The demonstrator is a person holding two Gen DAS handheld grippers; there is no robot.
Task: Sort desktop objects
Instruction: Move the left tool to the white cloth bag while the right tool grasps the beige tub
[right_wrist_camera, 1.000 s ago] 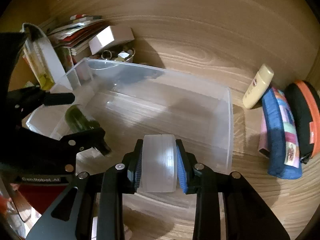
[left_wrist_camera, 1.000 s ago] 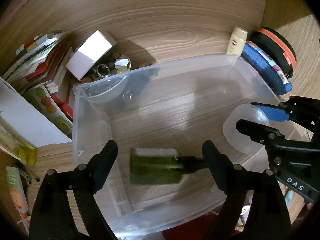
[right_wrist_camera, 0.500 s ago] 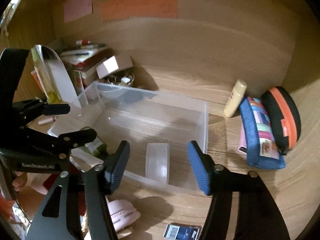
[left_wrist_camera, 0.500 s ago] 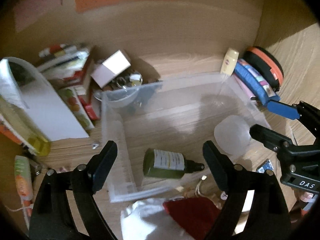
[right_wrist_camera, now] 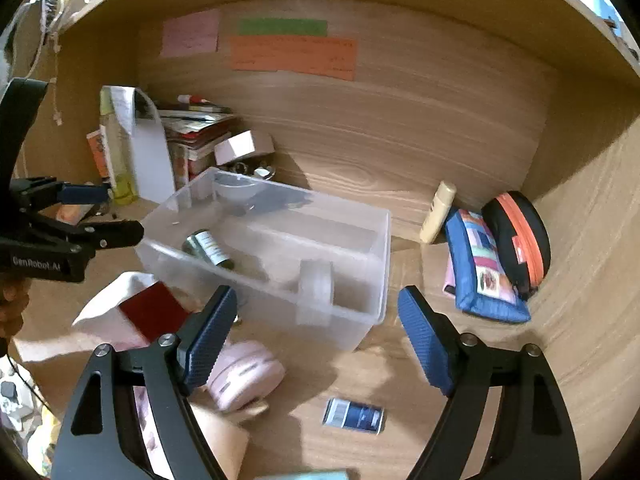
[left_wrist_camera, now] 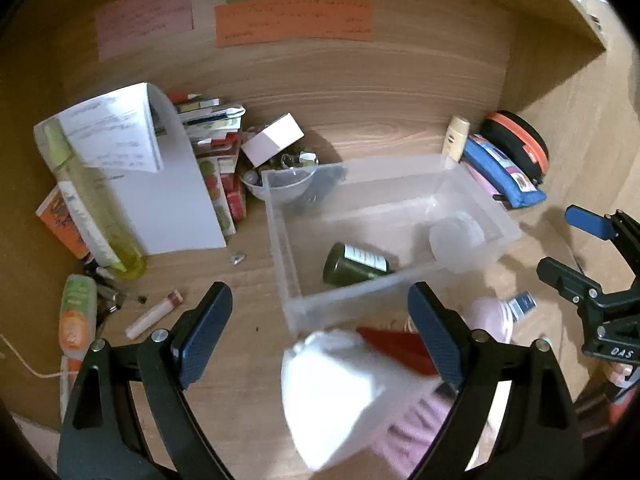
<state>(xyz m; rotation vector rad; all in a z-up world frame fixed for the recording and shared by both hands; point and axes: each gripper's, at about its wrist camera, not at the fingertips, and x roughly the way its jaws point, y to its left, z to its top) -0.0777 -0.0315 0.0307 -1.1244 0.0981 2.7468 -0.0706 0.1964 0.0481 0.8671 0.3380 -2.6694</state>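
A clear plastic bin [left_wrist_camera: 472,184] [right_wrist_camera: 372,240] stands on the wooden desk. Inside it lie a dark green bottle [left_wrist_camera: 354,264] [right_wrist_camera: 208,249] and a translucent tape roll [left_wrist_camera: 456,236] [right_wrist_camera: 316,284]. My left gripper [left_wrist_camera: 316,334] is open and empty, held above the desk in front of the bin. My right gripper [right_wrist_camera: 316,340] is open and empty, held above the bin's near right side. Each gripper shows at the edge of the other's view.
Near the bin's front lie a white cloth with a red card [left_wrist_camera: 396,348] [right_wrist_camera: 152,310], a pink round object [right_wrist_camera: 244,376] and a small blue packet [right_wrist_camera: 354,416]. A blue pouch [right_wrist_camera: 480,268], black-orange case [right_wrist_camera: 516,236] and cream tube [right_wrist_camera: 438,212] sit right. Books, papers and tubes crowd the left.
The right gripper opened and let the tape roll go into the bin. Both grippers pulled back and up from the bin; the bottle and roll stay inside.
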